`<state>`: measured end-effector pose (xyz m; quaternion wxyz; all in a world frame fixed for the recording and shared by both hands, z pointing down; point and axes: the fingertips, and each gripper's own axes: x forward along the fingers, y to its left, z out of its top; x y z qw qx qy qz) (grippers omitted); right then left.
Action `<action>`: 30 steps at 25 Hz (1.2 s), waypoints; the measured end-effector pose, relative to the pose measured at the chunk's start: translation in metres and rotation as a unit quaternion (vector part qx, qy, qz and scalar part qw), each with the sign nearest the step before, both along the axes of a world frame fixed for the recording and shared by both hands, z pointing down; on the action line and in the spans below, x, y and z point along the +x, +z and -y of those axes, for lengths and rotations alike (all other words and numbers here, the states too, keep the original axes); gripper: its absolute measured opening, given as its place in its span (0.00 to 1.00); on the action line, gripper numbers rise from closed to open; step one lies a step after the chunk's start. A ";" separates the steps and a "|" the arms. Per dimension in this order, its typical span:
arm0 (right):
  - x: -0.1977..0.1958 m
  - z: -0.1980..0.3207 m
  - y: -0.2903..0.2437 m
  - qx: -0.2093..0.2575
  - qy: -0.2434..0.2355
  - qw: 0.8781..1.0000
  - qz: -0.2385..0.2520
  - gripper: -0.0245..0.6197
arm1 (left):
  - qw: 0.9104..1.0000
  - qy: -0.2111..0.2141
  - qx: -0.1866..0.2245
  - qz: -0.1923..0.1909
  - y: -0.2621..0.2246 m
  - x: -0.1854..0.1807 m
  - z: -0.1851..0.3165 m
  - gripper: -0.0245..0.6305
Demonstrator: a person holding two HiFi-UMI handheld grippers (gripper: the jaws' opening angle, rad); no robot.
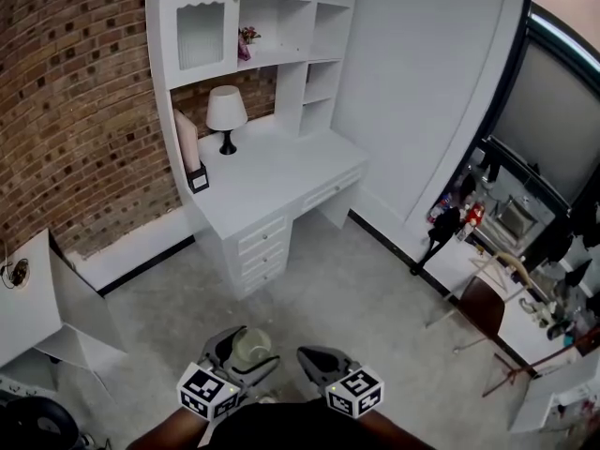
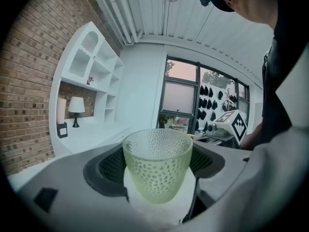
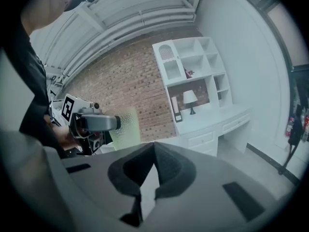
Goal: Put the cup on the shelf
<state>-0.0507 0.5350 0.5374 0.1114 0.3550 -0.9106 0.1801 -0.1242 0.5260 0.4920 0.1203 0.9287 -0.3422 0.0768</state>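
A pale green pebbled glass cup [image 2: 157, 173] stands upright between the black pads of my left gripper [image 2: 157, 151], which is shut on it and holds it off the floor. In the head view the cup [image 1: 251, 349] and left gripper [image 1: 246, 341] sit low in the picture, above grey floor. Beside them my right gripper [image 1: 314, 356] is shut with nothing in it; its pads [image 3: 166, 166] meet at the tips. The right gripper view also shows the cup [image 3: 124, 127] from the side. The white shelf unit [image 1: 281, 26] rises over a white desk [image 1: 272, 181] some way ahead.
On the desk stand a white lamp [image 1: 226, 112], a tall pink cylinder [image 1: 187, 141] and a small dark frame [image 1: 198, 179]. Flowers [image 1: 247, 40] sit on one shelf. A white cabinet [image 1: 37, 298] is at left; racks and clutter [image 1: 511, 218] line the right.
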 end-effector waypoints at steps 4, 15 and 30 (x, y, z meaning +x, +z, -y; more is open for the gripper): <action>-0.005 0.001 -0.003 0.003 0.001 1.000 -0.007 0.04 | 1.000 -0.002 0.002 -0.005 -0.001 -0.007 0.000 0.62; -0.018 -0.006 0.000 0.002 0.016 1.000 -0.009 0.05 | 1.000 0.007 -0.015 -0.015 0.011 -0.015 -0.003 0.62; 0.000 0.057 0.015 -0.018 0.032 0.999 0.005 0.05 | 0.999 -0.009 -0.027 -0.016 0.021 -0.003 0.050 0.62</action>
